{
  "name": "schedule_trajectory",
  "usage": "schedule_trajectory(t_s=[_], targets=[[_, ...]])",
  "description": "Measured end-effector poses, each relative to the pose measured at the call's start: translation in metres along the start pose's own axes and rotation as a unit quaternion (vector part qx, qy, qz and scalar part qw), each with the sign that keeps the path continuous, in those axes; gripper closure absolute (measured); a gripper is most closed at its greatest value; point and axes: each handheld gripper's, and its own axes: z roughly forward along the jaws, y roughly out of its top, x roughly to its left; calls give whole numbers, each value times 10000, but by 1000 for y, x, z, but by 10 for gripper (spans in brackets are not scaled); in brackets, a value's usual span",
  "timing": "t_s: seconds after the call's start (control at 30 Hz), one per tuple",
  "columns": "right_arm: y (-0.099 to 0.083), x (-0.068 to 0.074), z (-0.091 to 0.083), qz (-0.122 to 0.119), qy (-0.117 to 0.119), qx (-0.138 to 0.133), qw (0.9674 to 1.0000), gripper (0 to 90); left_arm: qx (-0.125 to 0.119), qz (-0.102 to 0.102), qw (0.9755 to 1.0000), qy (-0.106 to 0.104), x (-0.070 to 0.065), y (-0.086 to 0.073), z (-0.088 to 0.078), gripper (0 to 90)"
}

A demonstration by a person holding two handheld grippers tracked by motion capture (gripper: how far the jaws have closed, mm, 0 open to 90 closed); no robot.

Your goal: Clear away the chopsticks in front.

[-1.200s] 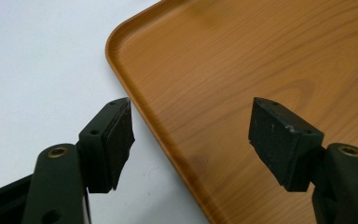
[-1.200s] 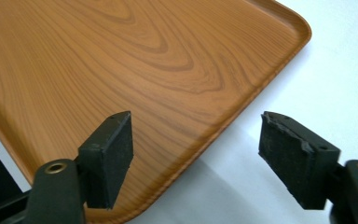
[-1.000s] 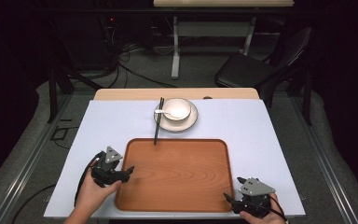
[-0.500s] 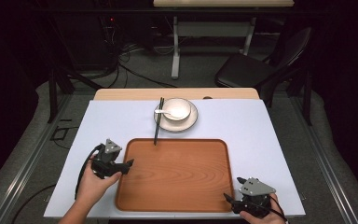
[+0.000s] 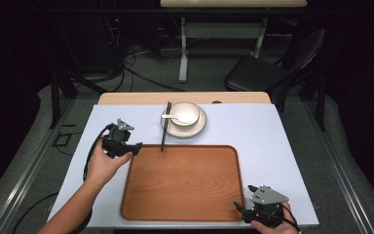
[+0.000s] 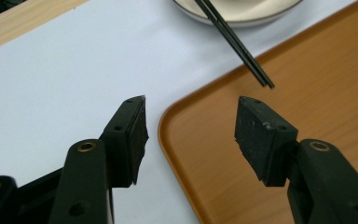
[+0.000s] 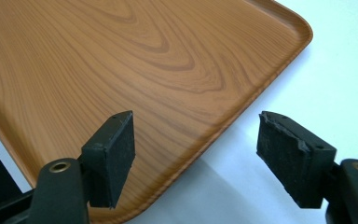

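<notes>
Nearest the person, the right hand-held gripper [image 5: 241, 209] sat at the front right corner of the wooden tray [image 5: 182, 183], held low over the pale blue worktop [image 5: 253, 131]. Its jaws were spread wide with nothing between them; in the right gripper view the tray's rounded corner [image 7: 242, 107] lay under the gap, one jaw over wood, the other over the bare worktop.

Farther in, the left hand [image 5: 102, 163] held the left hand-held gripper [image 5: 137, 147] just beside the tray's far left corner. Its jaws were also spread and empty. In the left gripper view one jaw was above the worktop and the other above the tray, with the tray's corner rim [image 6: 165, 126] between them.

Beyond those jaws, a pair of black chopsticks [image 5: 165, 126] lay with the near tips over the tray's far rim and the far part resting on a saucer [image 5: 197, 129]. In the left gripper view the tips [image 6: 265, 81] were near the jaw above the tray but apart from it.

On the saucer stood a white bowl [image 5: 185, 113] with a white spoon [image 5: 171, 117] in it. A black chair [image 5: 268, 68] stood beyond the worktop.
</notes>
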Motion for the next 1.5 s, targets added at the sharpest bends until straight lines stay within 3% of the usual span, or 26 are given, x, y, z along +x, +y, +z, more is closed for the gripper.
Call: schedule_trajectory(t_s=[0.27, 0.47, 0.53, 0.6, 0.9, 1.03, 1.3, 1.5], targets=[[-1, 0, -1, -11, 29, 3, 10000, 274, 134, -67, 9999, 21, 2, 30, 18, 399], [-1, -1, -2, -1, 2, -37, 10000, 274, 220, -153, 9996, 68, 4, 41, 32, 363], [-1, -2, -3, 2, 4, -34, 10000, 274, 310, -222, 9993, 66, 5, 43, 36, 377], [-1, -2, -3, 17, 3, -32, 10000, 274, 376, -345, 9987, -74, 7, 45, 42, 415], [-2, -4, -3, 23, -7, -45, 10000, 274, 395, -419, 9983, -94, 6, 55, 59, 515], [-2, -4, -3, 43, -5, -52, 10000, 276, 462, -548, 9972, -195, 1, 59, 68, 550], [-3, -5, -4, 44, -16, -71, 10000, 276, 553, -733, 9956, -202, -12, 65, 83, 592], [-3, -6, -5, 58, -5, -83, 9999, 276, 696, -752, 9943, -289, -17, 67, 91, 633]])
